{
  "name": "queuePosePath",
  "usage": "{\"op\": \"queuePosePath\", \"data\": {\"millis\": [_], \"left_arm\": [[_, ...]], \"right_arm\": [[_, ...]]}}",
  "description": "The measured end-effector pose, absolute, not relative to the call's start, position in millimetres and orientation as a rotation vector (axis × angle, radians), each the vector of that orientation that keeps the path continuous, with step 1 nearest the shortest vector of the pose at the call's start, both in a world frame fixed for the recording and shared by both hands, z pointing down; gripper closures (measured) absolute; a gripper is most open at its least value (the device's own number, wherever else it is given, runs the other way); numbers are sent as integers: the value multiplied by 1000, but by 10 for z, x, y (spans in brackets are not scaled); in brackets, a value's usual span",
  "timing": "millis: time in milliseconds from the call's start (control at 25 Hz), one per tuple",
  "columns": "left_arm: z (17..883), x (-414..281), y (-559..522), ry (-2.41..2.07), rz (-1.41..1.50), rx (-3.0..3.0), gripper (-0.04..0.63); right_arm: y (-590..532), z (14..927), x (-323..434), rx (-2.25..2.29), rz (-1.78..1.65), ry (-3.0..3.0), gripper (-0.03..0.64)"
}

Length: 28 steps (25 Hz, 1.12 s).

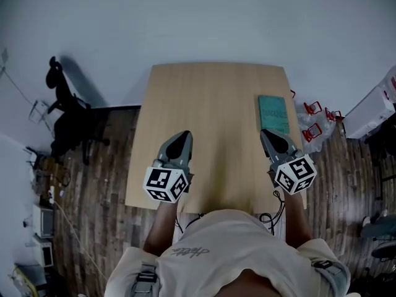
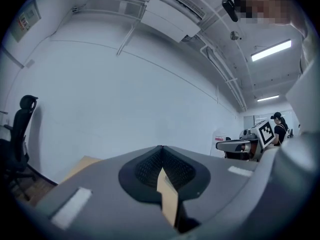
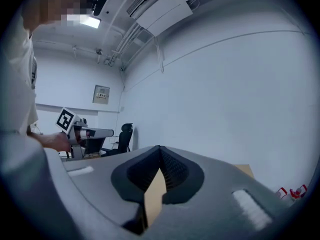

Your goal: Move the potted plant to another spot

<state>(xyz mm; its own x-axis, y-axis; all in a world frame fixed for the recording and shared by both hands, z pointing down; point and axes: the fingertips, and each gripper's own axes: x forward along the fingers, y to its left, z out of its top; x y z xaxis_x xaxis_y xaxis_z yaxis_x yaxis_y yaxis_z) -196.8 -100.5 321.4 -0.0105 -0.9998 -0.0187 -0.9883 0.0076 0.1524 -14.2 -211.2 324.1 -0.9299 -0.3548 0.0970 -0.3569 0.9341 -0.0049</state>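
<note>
No potted plant shows in any view. Over the near half of the bare wooden table (image 1: 213,104), the person holds both grippers level, pointing at the far wall. My left gripper (image 1: 183,135) is shut, its jaws meeting at the tip (image 2: 161,147) with nothing between them. My right gripper (image 1: 266,132) is also shut and empty, its tips closed together (image 3: 160,147). Each one shows in the other's view: the right gripper (image 2: 218,145) at the right edge, the left gripper (image 3: 111,131) at the left, both above the table.
A green book (image 1: 273,113) lies flat near the table's right edge. A black office chair (image 1: 68,116) stands on the wood floor to the left. Red-and-clear items (image 1: 312,121) and a white box (image 1: 370,111) sit on the floor to the right. A pale wall lies beyond.
</note>
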Motion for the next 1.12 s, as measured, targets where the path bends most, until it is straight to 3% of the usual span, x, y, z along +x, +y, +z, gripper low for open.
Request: {"op": "queuePosePath", "data": {"millis": [480, 1120], "left_arm": [[2842, -1727, -1108, -2022, -328, 2275, 577], [3025, -1735, -1126, -2081, -247, 2243, 577]], "right_arm": [[-1841, 2828, -175, 526, -89, -3115, 615], [-1907, 2815, 20, 577, -124, -3115, 615]]}}
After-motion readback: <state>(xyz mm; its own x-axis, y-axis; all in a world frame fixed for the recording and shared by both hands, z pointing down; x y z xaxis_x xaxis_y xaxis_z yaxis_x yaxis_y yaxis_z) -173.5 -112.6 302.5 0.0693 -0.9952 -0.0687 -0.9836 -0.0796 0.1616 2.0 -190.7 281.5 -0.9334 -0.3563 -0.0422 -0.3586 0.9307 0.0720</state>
